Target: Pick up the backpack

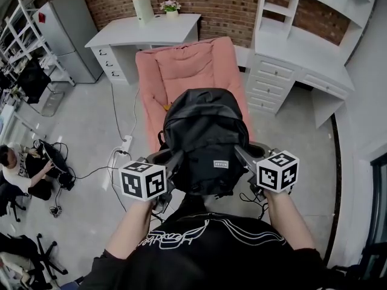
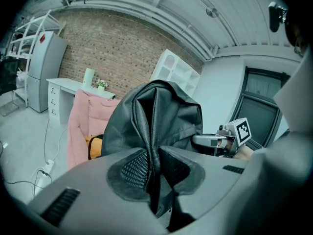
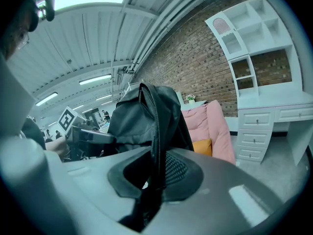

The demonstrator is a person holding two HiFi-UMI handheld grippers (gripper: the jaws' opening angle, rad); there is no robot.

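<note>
Overhead, plus opposed close-ups of backpack [image 1: 205, 138]

bright even ceiling light — fisheye edges, sharp focus

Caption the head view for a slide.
A black backpack held by the left gripper and the right gripper, fingers shut on its fabric; pink lounge chair behind.

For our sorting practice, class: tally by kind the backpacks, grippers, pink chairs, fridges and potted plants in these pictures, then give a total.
backpack: 1
grippers: 2 (left gripper, right gripper, each shut on the backpack)
pink chair: 1
fridge: 1
potted plant: 1
Total: 6
</note>
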